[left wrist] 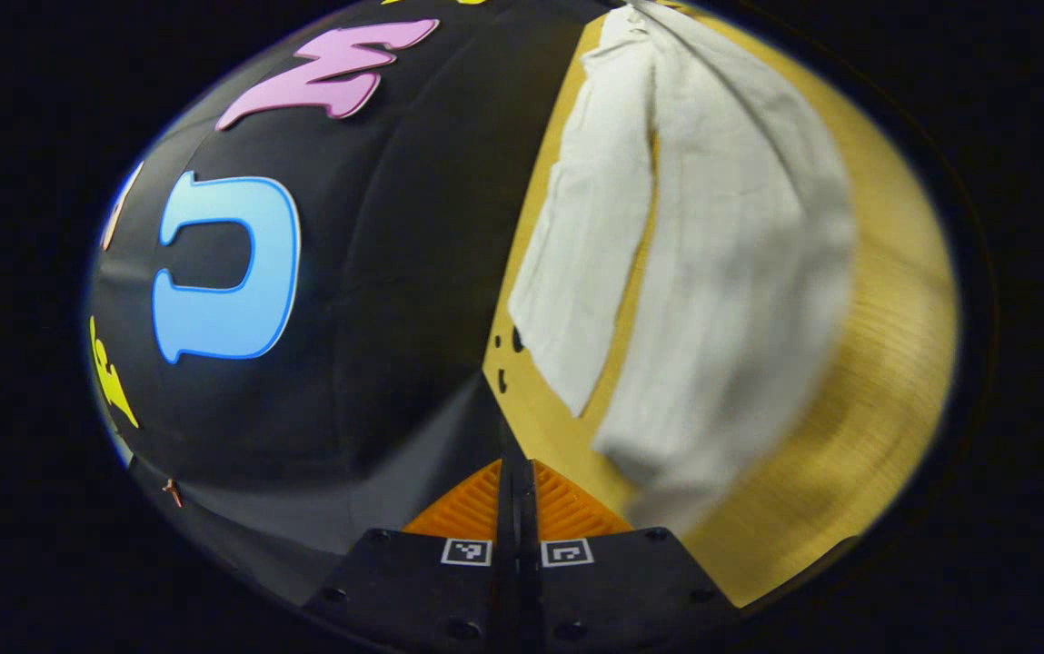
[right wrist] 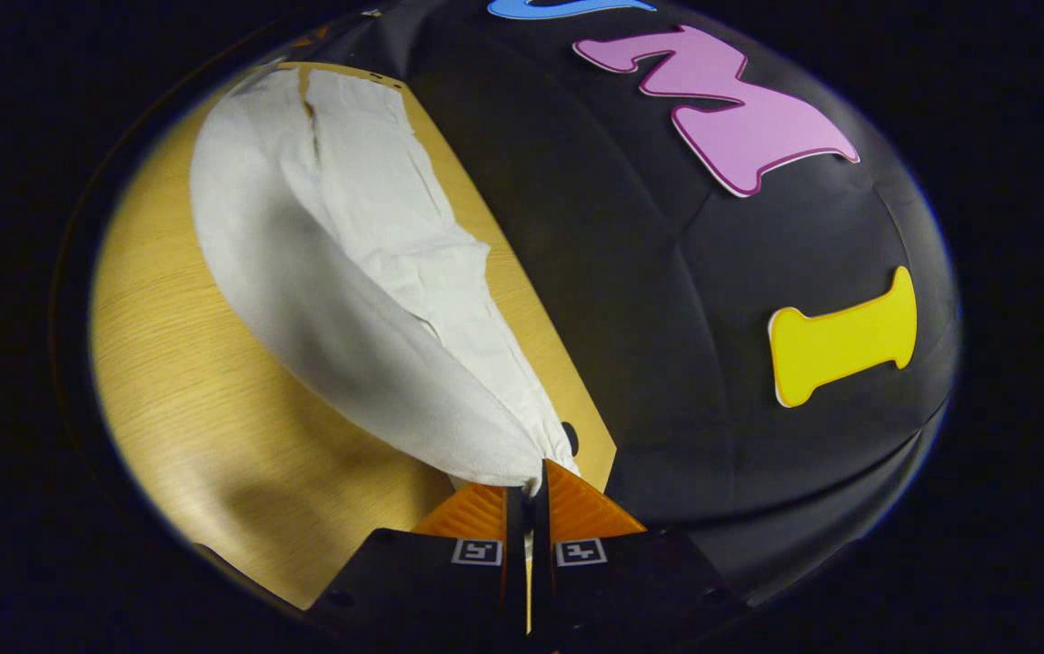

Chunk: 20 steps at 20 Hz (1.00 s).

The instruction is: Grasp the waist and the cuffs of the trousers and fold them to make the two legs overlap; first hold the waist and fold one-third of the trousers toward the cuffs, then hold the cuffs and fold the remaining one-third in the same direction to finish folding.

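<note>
A: How many garments are seen?

B: One pair of white trousers (left wrist: 712,272) is seen, spread on one wooden table (left wrist: 885,381). Two legs can be counted in the left gripper view, parted by a narrow strip of bare wood, with the nearer end blurred.

A: And the grippers?

B: Two are reported, one per view. In the left gripper view, the left gripper (left wrist: 516,472) is seen with its two fingers brought together; nothing is seen between them. It is held near the table's edge, just beside the trousers, and no contact with the cloth can be made out.

A: The right one?

B: In the right gripper view, the right gripper (right wrist: 527,495) is seen with its two fingers nearly closed, and a bunched corner of the trousers (right wrist: 349,272) is pinched between the tips. From there the fabric is drawn up off the table and runs away across the wood. Which end of the garment is held cannot be told.

A: Anything else?

B: A few dark holes (left wrist: 516,340) are seen in the table near its edge.
</note>
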{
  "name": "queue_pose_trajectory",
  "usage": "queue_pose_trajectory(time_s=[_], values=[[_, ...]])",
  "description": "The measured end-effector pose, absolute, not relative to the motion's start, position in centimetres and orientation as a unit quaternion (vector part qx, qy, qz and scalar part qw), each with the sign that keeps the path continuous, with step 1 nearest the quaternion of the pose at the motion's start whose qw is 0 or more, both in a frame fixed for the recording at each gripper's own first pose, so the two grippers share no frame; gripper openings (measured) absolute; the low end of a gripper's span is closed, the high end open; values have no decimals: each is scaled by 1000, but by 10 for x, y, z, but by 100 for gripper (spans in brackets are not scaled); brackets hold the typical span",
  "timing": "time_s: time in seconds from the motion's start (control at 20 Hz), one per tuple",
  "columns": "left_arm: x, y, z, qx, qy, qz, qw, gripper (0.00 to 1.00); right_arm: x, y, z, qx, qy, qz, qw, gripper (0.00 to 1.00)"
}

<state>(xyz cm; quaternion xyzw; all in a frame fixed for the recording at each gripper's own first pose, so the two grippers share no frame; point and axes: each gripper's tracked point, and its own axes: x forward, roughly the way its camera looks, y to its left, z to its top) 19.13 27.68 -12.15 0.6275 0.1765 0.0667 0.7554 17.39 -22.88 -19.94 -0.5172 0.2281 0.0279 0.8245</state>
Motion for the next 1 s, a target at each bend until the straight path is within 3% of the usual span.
queue_pose_trajectory(time_s=[0.15, 0.4, 0.45, 0.55, 0.7, 0.9, 0.95, 1.0], values=[[210, 275, -113, 632, 176, 54, 753, 5, 187, -222, -197, -497, 225, 9, 838, 7], [167, 227, -175, 589, 242, -118, 762, 6, 184, -205, -210, -523, 226, 48, 821, 7], [151, 221, -181, 591, 254, -148, 751, 11, 179, -205, -213, -530, 228, 56, 815, 7], [127, 215, -199, 606, 274, -196, 720, 42, 174, -210, -219, -535, 234, 66, 809, 7], [101, 205, -236, 605, 307, -255, 689, 70, 164, -216, -225, -533, 247, 71, 806, 7], [107, 207, -260, 607, 331, -250, 678, 79, 158, -219, -230, -541, 254, 76, 798, 7], [115, 207, -256, 620, 319, -242, 675, 79, 156, -219, -231, -542, 254, 77, 797, 7], [123, 208, -255, 626, 316, -233, 674, 71, 155, -218, -233, -541, 255, 78, 798, 7]])
